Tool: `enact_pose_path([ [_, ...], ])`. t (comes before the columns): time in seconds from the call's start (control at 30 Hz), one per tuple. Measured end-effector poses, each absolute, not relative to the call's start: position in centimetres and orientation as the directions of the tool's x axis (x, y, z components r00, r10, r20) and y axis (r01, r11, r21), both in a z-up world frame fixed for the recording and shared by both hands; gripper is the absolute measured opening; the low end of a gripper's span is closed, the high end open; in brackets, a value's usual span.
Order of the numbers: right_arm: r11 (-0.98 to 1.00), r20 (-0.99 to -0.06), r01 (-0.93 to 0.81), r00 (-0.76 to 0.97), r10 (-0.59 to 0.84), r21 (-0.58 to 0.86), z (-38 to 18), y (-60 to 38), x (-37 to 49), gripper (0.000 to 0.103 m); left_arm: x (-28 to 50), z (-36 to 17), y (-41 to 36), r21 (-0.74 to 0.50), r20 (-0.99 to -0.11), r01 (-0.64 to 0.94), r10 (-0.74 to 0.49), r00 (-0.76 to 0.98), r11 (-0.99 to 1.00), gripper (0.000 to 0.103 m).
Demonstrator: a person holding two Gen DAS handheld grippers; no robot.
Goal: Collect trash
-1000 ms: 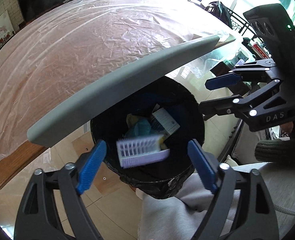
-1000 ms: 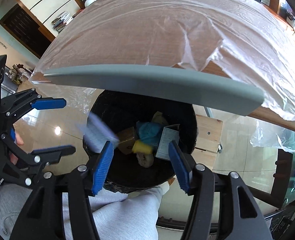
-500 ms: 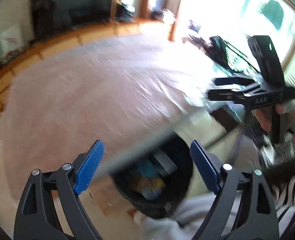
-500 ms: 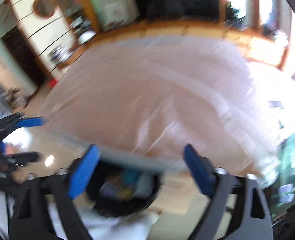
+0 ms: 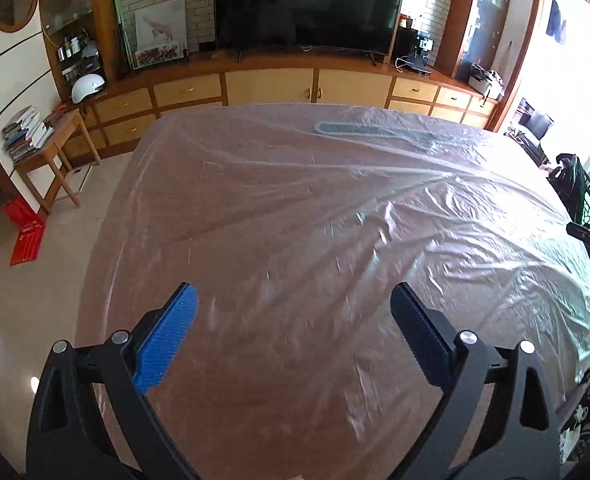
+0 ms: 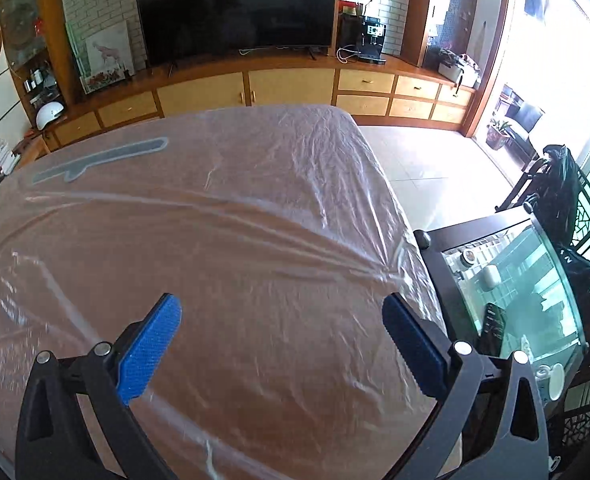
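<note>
My left gripper [image 5: 293, 334] and right gripper [image 6: 281, 346] both hover with jaws spread wide and nothing between them, the left's jaws having just been opening. Ahead lies only the clear plastic sheet [image 5: 335, 220] over the brown wooden table [image 6: 287, 396]. I see no trash on it, so neither hand is nearer.

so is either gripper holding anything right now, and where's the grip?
Nothing held. Left gripper and right gripper both stand open and empty over the plastic-covered table.
</note>
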State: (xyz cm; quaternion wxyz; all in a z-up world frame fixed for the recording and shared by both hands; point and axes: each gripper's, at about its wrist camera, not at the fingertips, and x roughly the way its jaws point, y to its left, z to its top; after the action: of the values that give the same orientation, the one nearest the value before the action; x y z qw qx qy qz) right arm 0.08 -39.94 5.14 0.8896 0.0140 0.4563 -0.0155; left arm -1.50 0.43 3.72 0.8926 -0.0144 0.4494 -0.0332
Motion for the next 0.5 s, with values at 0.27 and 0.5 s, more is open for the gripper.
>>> enact_pose_path([
  [0.27,0.998,-0.826,0.053,0.562,-0.046,-0.019,3.3,-40.5,2.2,0.099,0.8,1.8,1.1,-0.066,-0.819,0.007,-0.058,0.571,0.998,0.098],
  [0.5,0.997,-0.819,0.071,0.572,-0.038,0.003,3.3,-40.5,2.4,0.099,2.1,0.9,1.6,-0.075,-0.822,-0.017,-0.052,0.567,0.997,0.098],
])
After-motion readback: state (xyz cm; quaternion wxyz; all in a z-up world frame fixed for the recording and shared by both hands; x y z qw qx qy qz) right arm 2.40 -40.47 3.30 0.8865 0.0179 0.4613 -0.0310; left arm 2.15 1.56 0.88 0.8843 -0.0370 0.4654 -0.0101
